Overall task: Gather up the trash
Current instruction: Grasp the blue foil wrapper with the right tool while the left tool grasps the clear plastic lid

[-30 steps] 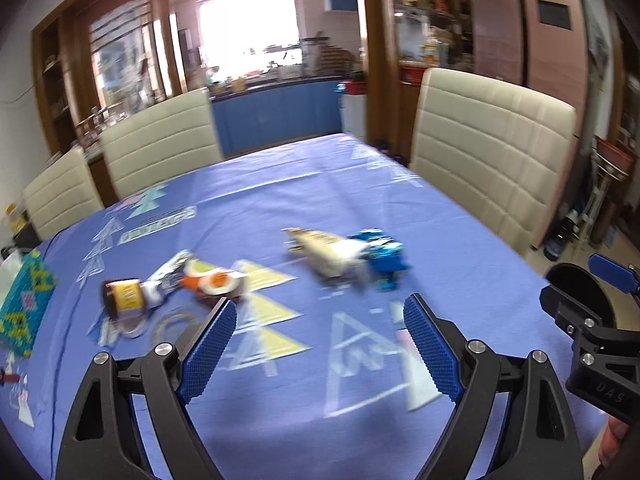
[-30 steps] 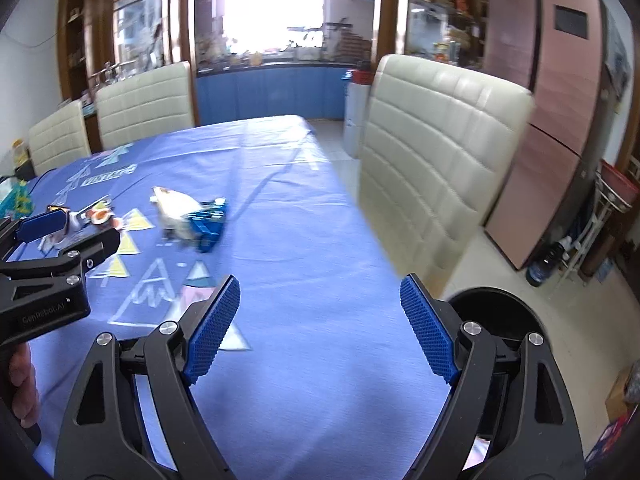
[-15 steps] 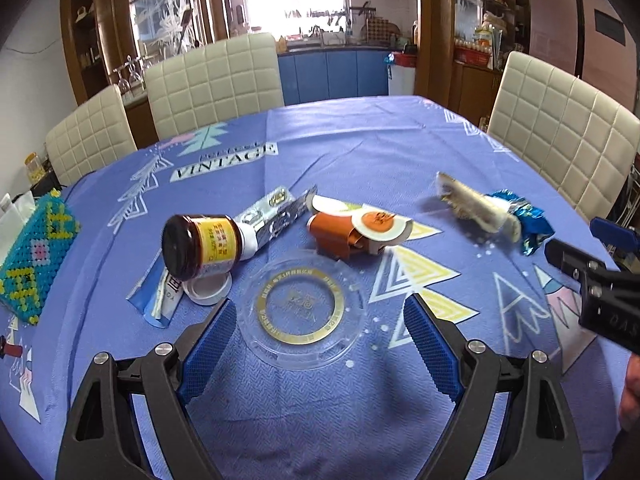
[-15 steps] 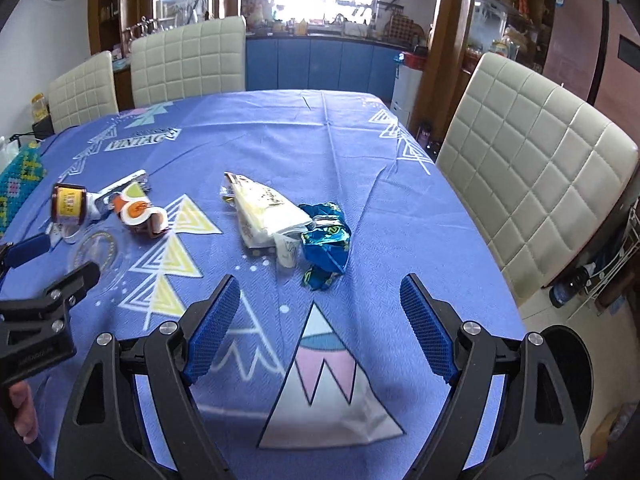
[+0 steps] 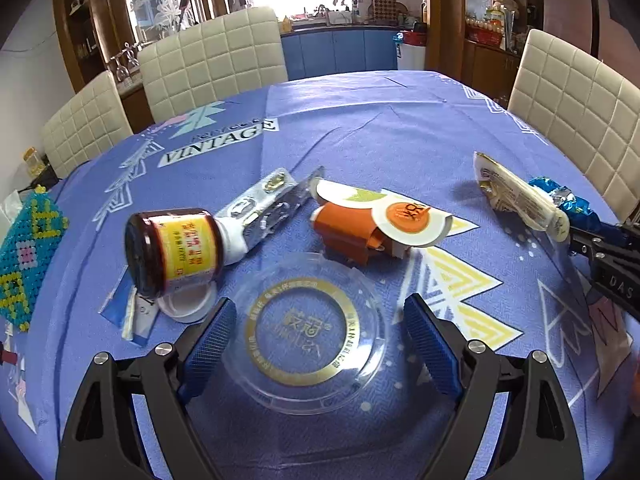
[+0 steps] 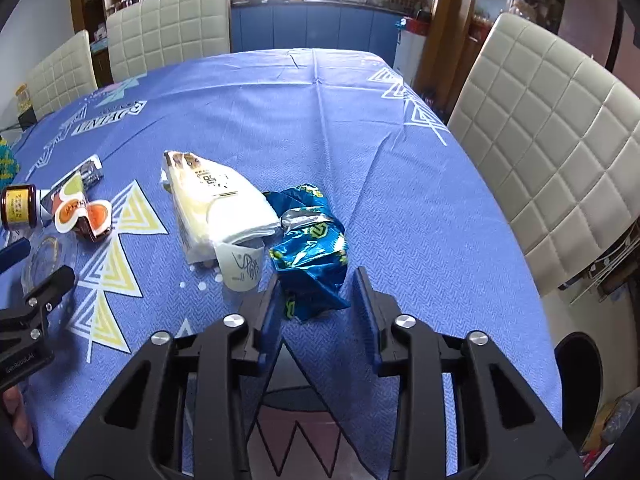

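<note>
Trash lies on the blue tablecloth. In the left wrist view my left gripper (image 5: pixel 316 320) is open, its fingers on either side of a clear plastic lid with a gold ring (image 5: pixel 304 332). Beyond it lie a tipped brown jar (image 5: pixel 172 252), a white cap (image 5: pixel 186 306), a foil blister pack (image 5: pixel 272 204) and an orange carton (image 5: pixel 360 232). In the right wrist view my right gripper (image 6: pixel 316 292) is half closed, its fingers flanking the near end of a crumpled blue wrapper (image 6: pixel 312 252), not clamped. A white wrapper (image 6: pixel 216 204) and paper cup (image 6: pixel 240 268) lie left of it.
Cream padded chairs stand around the table: one on the right (image 6: pixel 552 132), others at the far side (image 5: pixel 212 52). A beaded mat (image 5: pixel 24 252) lies at the left edge. A black bin (image 6: pixel 580 364) stands on the floor to the right of the table.
Both grippers moved forward and lower over the table. The left now straddles the clear lid. The right's fingers narrowed around the blue wrapper's near end.
</note>
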{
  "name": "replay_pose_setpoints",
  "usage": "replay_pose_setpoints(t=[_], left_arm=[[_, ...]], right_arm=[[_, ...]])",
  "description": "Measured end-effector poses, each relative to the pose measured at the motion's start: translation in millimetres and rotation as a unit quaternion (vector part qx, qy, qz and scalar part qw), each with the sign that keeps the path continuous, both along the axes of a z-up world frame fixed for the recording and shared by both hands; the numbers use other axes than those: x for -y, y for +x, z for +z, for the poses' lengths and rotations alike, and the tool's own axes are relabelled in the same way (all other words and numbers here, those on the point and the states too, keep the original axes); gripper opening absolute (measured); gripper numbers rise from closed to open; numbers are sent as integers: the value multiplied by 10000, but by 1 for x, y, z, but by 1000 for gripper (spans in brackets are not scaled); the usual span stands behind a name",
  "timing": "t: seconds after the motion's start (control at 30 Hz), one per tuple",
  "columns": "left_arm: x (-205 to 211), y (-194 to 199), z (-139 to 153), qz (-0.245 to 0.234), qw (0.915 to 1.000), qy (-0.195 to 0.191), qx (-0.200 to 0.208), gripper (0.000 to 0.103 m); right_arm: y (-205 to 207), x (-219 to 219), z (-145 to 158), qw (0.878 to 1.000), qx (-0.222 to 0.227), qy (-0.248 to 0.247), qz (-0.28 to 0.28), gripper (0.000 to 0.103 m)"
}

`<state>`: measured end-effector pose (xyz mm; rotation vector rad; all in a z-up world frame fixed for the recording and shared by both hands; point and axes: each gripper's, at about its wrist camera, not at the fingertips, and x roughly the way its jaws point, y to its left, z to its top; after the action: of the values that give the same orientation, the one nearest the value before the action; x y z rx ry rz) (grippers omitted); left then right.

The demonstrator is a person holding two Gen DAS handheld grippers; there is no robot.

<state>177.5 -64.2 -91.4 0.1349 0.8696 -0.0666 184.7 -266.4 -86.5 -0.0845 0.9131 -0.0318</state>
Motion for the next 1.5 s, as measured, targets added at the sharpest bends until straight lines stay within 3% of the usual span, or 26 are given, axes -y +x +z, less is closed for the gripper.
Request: replay_pose_setpoints(t=[0.03,0.1,0.17,0.2,0.27,0.33,0.43,0.5,0.53,0.57,0.63,0.67,0.9,0.97,1.1,1.17,1.5], left_arm=[[0,0,0,18,10000,-11,8,82],[1,-2,3,43,9999,-9,91,70],[3,-5,5,10,9999,22,134,48],[5,-6,6,-47,9999,1,117,43],[10,-10,8,-138,9999,14,102,25],[14,-14,9,-198,9997,75,103,19],[16,-18,9,-369,9992,73,125,20],[16,-20,12,-334,9989,225,247,34],[15,-21,15,-292,9987,254,328,71],[12,-24,19,-193,9980,275,541,93],[6,-29,26,-25,9953,334,909,93],[4,-28,28,-35,9953,338,908,93],[-7,-9,2,21,10000,58,8,93],[-9,-4,-1,109,9999,75,-81,93],[-6,-2,-3,142,9997,189,-99,93],[-7,-4,-1,206,9995,231,-31,83],[2,-16,1,37,9997,221,25,82]], right_arm=[[-2,-1,1,10000,26,-34,2,28],[-6,-2,2,10000,56,-10,47,28],[-10,-2,3,10000,60,-2,61,28],[-12,-2,4,10000,61,15,71,28],[-16,-1,6,9999,78,60,87,28],[-20,-1,8,9999,104,86,104,28],[-24,1,8,9998,142,82,96,28],[-25,1,8,9998,142,100,90,28],[-25,2,8,9998,147,105,94,28],[-26,2,9,9998,156,109,95,28],[-26,1,10,9997,175,134,105,28],[-26,1,10,9997,183,147,113,28],[-25,-3,8,9995,163,186,181,28],[-23,-3,6,9995,139,206,174,28],[-21,-2,5,9995,117,238,158,28],[-22,-1,5,9995,123,234,146,28],[-30,1,10,9994,206,228,130,28]])
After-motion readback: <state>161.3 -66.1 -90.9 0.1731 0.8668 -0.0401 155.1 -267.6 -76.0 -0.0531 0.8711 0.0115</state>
